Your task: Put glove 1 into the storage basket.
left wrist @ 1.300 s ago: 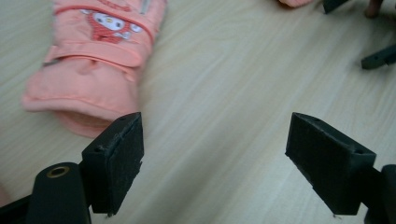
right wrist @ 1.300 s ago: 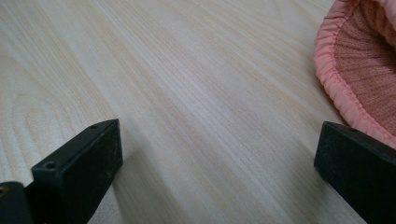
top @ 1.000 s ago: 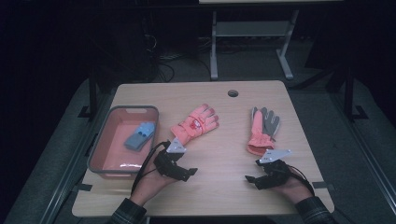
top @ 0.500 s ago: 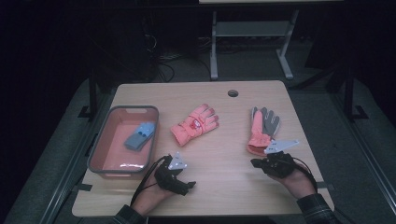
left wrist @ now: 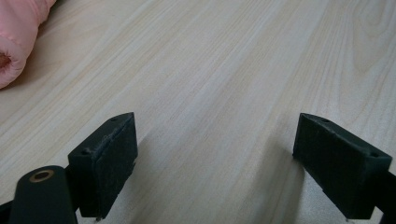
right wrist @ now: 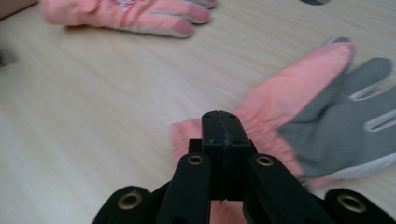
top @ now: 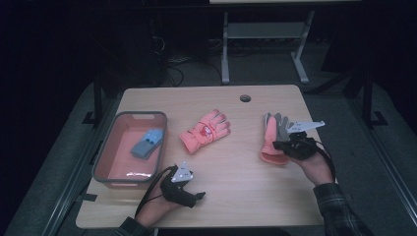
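the pink-and-grey glove (top: 273, 139) lies palm up at the right of the worktop (top: 236, 191), and the right claw (right wrist: 221, 122), jaws pressed together with nothing between them, hovers at its cuff. it looks soft, light and floppy, likely to droop when lifted; the gathered cuff seems the best hold. the left claw (left wrist: 219, 163) rests near, jaws apart and empty.
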`<state>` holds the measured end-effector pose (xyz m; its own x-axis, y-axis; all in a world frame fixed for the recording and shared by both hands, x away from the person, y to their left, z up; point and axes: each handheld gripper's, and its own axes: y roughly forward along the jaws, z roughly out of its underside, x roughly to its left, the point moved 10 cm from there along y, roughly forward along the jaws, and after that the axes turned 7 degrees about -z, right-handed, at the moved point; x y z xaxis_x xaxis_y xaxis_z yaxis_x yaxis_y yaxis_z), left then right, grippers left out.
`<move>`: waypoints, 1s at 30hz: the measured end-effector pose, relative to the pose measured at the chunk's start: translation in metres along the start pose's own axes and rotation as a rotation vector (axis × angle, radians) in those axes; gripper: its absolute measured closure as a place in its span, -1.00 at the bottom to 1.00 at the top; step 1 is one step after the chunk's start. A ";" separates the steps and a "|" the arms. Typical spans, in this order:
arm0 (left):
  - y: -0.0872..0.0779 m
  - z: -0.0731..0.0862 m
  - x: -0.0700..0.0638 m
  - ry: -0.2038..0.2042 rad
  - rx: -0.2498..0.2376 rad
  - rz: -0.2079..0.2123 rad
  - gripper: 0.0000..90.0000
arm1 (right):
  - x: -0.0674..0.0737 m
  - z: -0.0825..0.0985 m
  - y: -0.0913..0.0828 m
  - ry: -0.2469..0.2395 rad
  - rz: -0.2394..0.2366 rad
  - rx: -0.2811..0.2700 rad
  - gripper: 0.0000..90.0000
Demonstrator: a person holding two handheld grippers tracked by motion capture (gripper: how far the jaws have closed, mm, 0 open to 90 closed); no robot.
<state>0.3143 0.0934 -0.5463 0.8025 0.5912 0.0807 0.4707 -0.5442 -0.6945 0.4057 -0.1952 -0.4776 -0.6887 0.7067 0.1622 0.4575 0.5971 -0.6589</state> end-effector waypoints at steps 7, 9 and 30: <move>0.000 0.000 0.000 0.000 -0.001 0.002 -0.71 | -0.035 -0.006 0.014 0.036 0.059 0.004 1.00; 0.000 0.000 0.000 0.000 -0.001 0.003 -0.71 | -0.041 -0.007 0.016 0.059 0.073 0.002 1.00; 0.000 0.000 0.000 0.000 -0.002 0.004 -0.71 | -0.038 0.005 0.041 0.063 0.029 0.060 1.00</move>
<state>0.3142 0.0934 -0.5463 0.8044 0.5889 0.0782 0.4683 -0.5475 -0.6935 0.4475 -0.1993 -0.5146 -0.6379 0.7470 0.1873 0.4406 0.5534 -0.7068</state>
